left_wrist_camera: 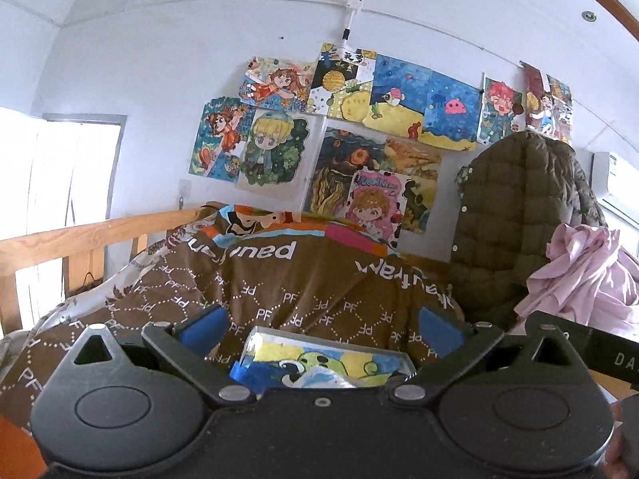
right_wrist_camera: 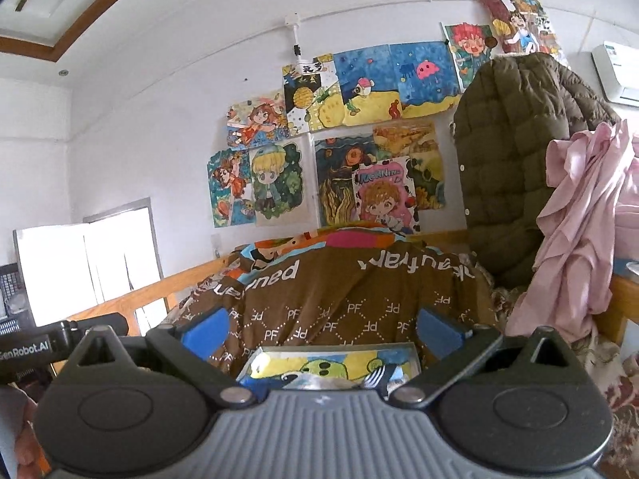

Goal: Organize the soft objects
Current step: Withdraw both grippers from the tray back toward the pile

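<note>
Drawings (left_wrist_camera: 351, 131) covered the white wall behind a wood-railed bed (left_wrist_camera: 92, 235) where the brown quilt (left_wrist_camera: 303, 291) lay heaped, a padded green jacket (right_wrist_camera: 507, 151) and pink cloth (right_wrist_camera: 575, 219) hanging at its right. Both my left gripper (left_wrist_camera: 319, 325) and right gripper (right_wrist_camera: 321, 325) stood wide open, empty – I judged I should pinch the quilt's near edge at two spread points before lifting.

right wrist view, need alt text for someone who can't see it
The open right gripper faces a bed heaped with a brown blanket printed with white PF letters, holding nothing. An olive quilted jacket and a pink garment hang at the right. Colourful cartoon drawings cover the white wall behind.
</note>
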